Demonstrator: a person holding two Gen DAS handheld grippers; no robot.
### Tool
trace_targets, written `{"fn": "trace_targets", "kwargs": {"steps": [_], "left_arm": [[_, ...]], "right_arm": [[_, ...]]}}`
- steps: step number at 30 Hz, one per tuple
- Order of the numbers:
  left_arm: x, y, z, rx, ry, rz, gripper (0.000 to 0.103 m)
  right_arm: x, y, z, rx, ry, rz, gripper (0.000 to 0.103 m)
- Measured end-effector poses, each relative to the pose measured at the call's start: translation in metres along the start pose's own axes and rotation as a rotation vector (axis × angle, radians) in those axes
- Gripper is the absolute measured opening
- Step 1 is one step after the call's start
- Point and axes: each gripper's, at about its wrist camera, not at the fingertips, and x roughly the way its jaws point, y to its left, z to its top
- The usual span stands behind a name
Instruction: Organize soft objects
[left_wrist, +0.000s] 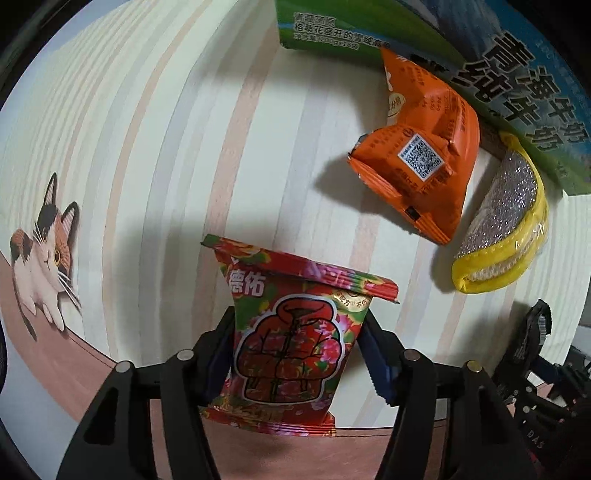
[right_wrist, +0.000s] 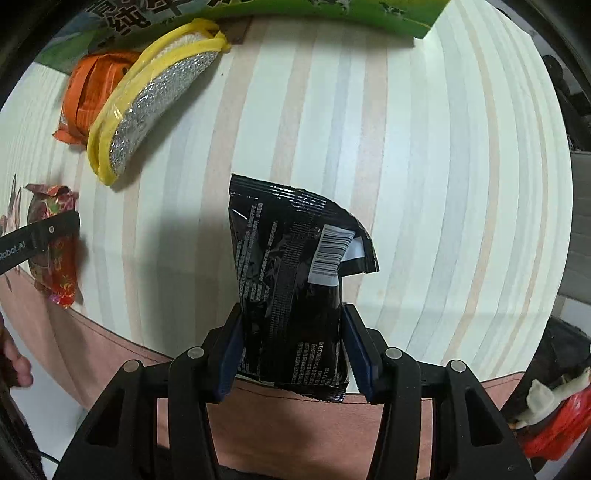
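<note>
Left wrist view shows the left gripper (left_wrist: 295, 354) closed on the red floral packet (left_wrist: 288, 332), which it holds above the striped table mat (left_wrist: 166, 166); the orange packet (left_wrist: 417, 155) and the yellow scouring sponge (left_wrist: 506, 225) lie near the milk carton box (left_wrist: 517, 74) at the far edge, almost touching each other. Right wrist view shows the right gripper (right_wrist: 291, 350) clamped on the black packet (right_wrist: 291, 277), also held over the mat. Both packets are soft and gripped low at the body, so I think they can slip or tilt if the jaws loosen early; too hard a squeeze may burst a sealed bag. Whether the black packet touches the mat is perhaps not clear from this angle.
</note>
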Motion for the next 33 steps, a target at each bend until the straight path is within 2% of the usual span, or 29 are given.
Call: {"fn": "trace_targets", "kwargs": {"steps": [4,5,7,9,11,13,14,15,18,22,27,29,33], "left_arm": [[0.003,0.010,-0.003,0.005,0.014,-0.006,0.064],[0.001,0.018,0.000,0.015,0.022,-0.008,0.068],[0.006,0.013,0.012,0.056,0.037,0.003,0.073],[0.007,0.009,0.012,0.061,0.040,0.004,0.073],[0.007,0.008,0.011,0.055,0.043,-0.003,0.071],[0.006,0.008,0.008,0.045,0.035,-0.003,0.064],[0.004,0.008,0.006,0.040,0.029,-0.003,0.053],[0.004,0.009,0.000,0.040,0.027,-0.005,0.047],[0.002,0.006,-0.005,0.029,0.030,-0.009,0.046],[0.003,0.008,-0.006,0.022,0.046,-0.017,0.048],[0.012,0.019,-0.024,0.002,0.125,-0.146,0.062],[0.012,0.018,-0.027,0.009,0.114,-0.136,0.062],[0.014,0.002,-0.033,0.020,0.116,-0.077,0.062]], "right_arm": [[0.002,-0.004,0.002,0.023,0.000,0.001,0.056],[0.002,-0.006,0.003,0.026,0.000,0.000,0.056],[0.002,-0.007,0.003,0.031,0.002,-0.005,0.056],[-0.005,-0.015,0.014,0.033,0.002,-0.012,0.056],[-0.005,-0.013,0.017,0.032,0.000,-0.020,0.056],[-0.003,-0.008,0.019,0.029,-0.004,-0.031,0.055],[-0.004,-0.004,0.017,0.026,-0.006,-0.035,0.055],[-0.003,-0.001,0.016,0.020,-0.009,-0.041,0.054],[-0.001,0.012,0.009,0.006,-0.016,-0.047,0.051],[0.002,0.016,0.003,-0.008,-0.013,-0.050,0.051],[0.002,0.013,0.001,0.008,0.027,0.011,0.060],[0.003,0.010,-0.001,0.031,0.025,0.036,0.065],[0.004,0.013,-0.001,0.045,0.028,0.027,0.066]]}}
